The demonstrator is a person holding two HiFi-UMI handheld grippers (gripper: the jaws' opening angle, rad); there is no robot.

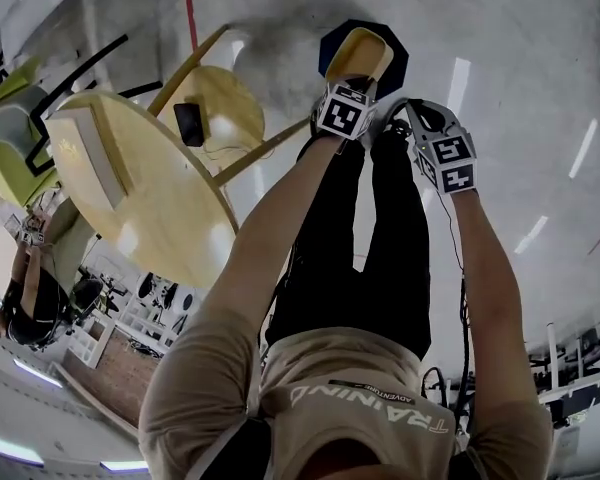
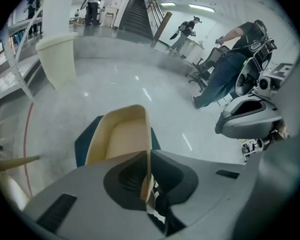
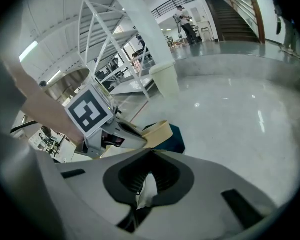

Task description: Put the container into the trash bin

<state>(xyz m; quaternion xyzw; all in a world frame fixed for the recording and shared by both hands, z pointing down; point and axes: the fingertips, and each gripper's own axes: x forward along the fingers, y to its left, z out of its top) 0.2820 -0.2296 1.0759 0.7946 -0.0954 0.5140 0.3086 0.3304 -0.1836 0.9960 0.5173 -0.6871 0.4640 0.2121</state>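
Observation:
The beige container [image 1: 358, 56] hangs by its near wall from my left gripper [image 1: 355, 80], whose jaws are shut on that thin wall. It is right above the dark blue trash bin [image 1: 400, 60] on the grey floor. In the left gripper view the container [image 2: 119, 134] tilts away from the gripper [image 2: 149, 151], with the bin [image 2: 85, 143] under it. My right gripper [image 1: 405, 108] is close beside on the right, tips together and apart from the container. The right gripper view shows that gripper [image 3: 150, 151] with a white bit in the hollow behind its tips, plus the container [image 3: 157, 132] and the bin [image 3: 176, 139].
A round wooden table [image 1: 130, 188] and a wooden stool [image 1: 215, 98] with a dark phone [image 1: 189, 123] stand left of the bin. A cream bin [image 2: 57, 59] stands farther off on the floor. A red line [image 1: 188, 8] crosses the floor. People stand in the background [image 2: 225, 74].

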